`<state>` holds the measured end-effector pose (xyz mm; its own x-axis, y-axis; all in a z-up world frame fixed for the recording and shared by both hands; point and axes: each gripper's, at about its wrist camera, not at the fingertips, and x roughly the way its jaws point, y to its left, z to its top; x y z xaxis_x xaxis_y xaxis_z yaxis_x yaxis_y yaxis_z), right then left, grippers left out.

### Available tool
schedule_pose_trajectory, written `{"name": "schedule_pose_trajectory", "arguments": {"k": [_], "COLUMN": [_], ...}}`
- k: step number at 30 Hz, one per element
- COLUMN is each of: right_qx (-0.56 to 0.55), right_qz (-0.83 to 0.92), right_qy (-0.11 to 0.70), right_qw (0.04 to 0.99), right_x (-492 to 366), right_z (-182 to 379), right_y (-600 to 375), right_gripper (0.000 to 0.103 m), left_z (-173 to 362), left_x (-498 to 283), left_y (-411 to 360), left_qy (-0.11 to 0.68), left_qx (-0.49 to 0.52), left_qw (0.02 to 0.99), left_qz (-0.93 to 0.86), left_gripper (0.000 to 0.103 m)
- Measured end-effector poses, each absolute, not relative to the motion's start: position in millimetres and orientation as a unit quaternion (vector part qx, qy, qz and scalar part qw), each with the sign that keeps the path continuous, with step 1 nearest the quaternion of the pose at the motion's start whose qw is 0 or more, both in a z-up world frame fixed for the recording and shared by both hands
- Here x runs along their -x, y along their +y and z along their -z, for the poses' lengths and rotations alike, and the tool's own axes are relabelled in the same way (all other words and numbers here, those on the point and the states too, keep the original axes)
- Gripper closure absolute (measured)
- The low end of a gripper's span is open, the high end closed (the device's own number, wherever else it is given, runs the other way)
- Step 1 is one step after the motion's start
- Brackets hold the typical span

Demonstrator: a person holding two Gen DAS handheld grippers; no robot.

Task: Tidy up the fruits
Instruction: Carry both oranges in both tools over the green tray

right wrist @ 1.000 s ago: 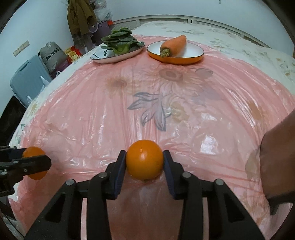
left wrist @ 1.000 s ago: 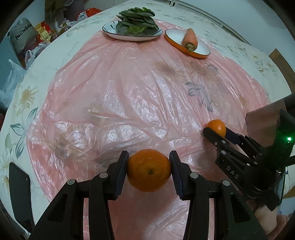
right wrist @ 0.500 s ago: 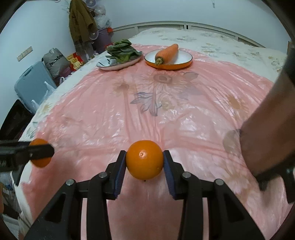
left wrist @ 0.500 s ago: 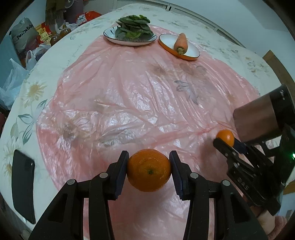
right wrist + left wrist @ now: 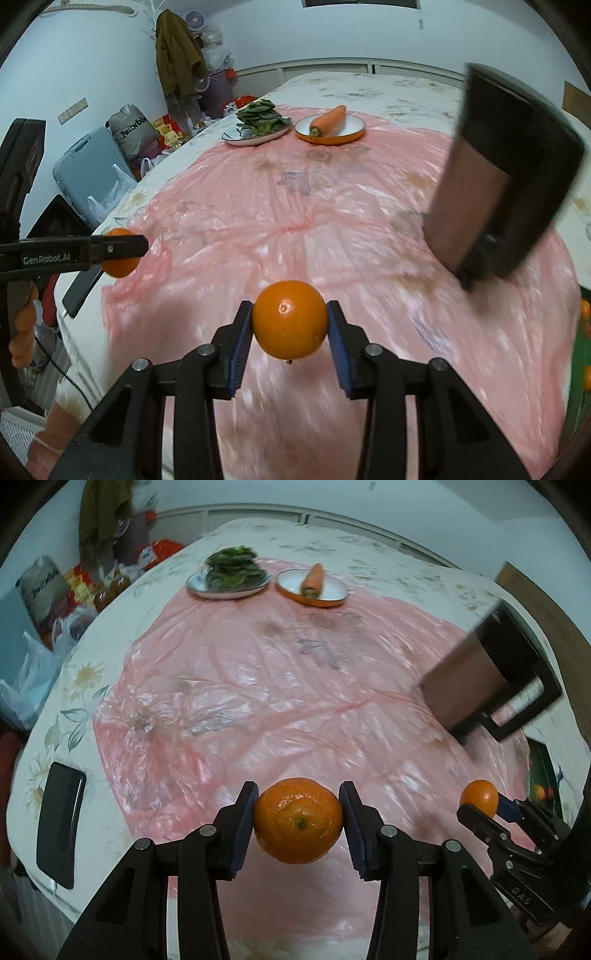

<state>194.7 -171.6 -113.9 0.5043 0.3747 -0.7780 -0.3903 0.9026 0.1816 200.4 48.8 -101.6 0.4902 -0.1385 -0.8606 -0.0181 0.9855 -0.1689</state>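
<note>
Close up, the left gripper (image 5: 298,821) squeezes an orange (image 5: 297,820) between its blue pads, up off the pink plastic sheet (image 5: 258,709). The right gripper (image 5: 290,320) squeezes a smoother orange (image 5: 290,319) the same way, also in the air. So both fruits are picked up, but neither is put anywhere yet; I think that is the job left.

A dark, blurry box shape (image 5: 502,177) hangs on the right; I can't tell what it is. At the far end sit a plate of green leaves (image 5: 260,123) and an orange dish (image 5: 330,129) with a carrot (image 5: 328,116). No fruit lies in either.

The left view shows a black phone (image 5: 59,825) flat on the near left of the flowery cloth (image 5: 74,686). The right view shows the room instead: a blue suitcase (image 5: 86,166) and a hanging coat (image 5: 177,62) on the far left. Its right edge shows small orange blobs (image 5: 585,308), maybe more fruit.
</note>
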Motion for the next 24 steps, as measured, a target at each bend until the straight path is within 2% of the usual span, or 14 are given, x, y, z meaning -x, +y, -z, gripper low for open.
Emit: {"name": "schedule_pose_trajectory", "arguments": {"k": [13, 24], "right_qx": [-0.029, -0.066], "right_qz": [-0.166, -0.075], "right_qy": [0.419, 0.394], "right_qw": [0.892, 0.913], "right_x": [-128.2, -76.8], "right_z": [80.4, 62.7], "right_y": [-271.5, -399.0], "right_gripper": [0.064, 0.064], "left_z": [66.2, 49.2], "left_x": [-151.8, -140.9], "left_y": [-61.6, -201.6], "left_qy": [0.469, 0.454], "left_qx": [-0.004, -0.059], "left_qw": [0.878, 0.869], "left_qz": [0.096, 0.186], "left_gripper": [0.063, 0.063]}}
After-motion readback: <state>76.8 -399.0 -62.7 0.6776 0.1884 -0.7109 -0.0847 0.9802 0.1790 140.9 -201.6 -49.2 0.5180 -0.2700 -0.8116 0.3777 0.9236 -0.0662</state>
